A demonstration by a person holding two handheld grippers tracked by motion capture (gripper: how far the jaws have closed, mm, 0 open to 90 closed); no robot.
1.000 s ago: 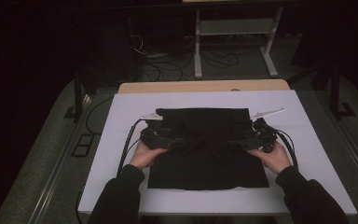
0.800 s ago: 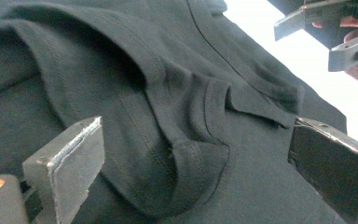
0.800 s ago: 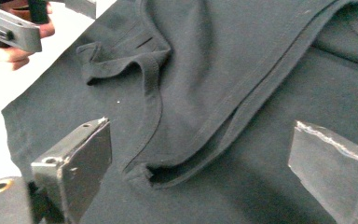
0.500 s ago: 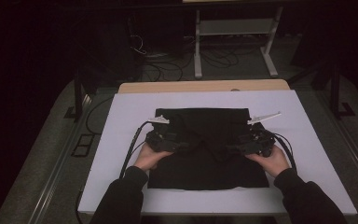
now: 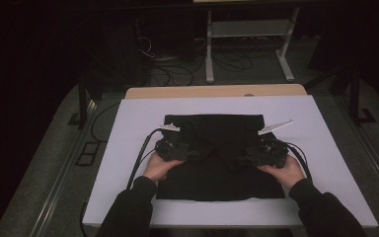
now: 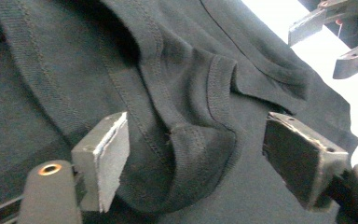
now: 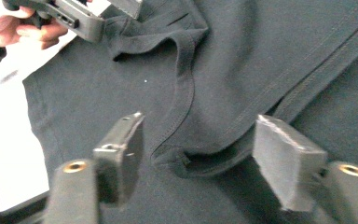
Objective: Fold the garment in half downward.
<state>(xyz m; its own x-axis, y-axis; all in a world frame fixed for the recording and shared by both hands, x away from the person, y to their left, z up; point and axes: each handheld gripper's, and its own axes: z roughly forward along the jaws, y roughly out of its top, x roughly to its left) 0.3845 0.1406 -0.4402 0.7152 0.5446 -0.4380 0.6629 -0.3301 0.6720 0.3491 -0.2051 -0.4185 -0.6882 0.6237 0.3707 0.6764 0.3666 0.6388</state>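
The left hand-held gripper [image 6: 193,154] has just been closing its jaws, half-wide around a raised fold of the black shirt [image 5: 217,153], pads not yet pressing. The right hand-held gripper [image 7: 200,158] likewise straddles a hemmed fold. The shirt lies mid-table [image 5: 128,148]. At 12 o'clock beyond the table: floor cables [image 5: 163,69] and a white stand [image 5: 246,44].
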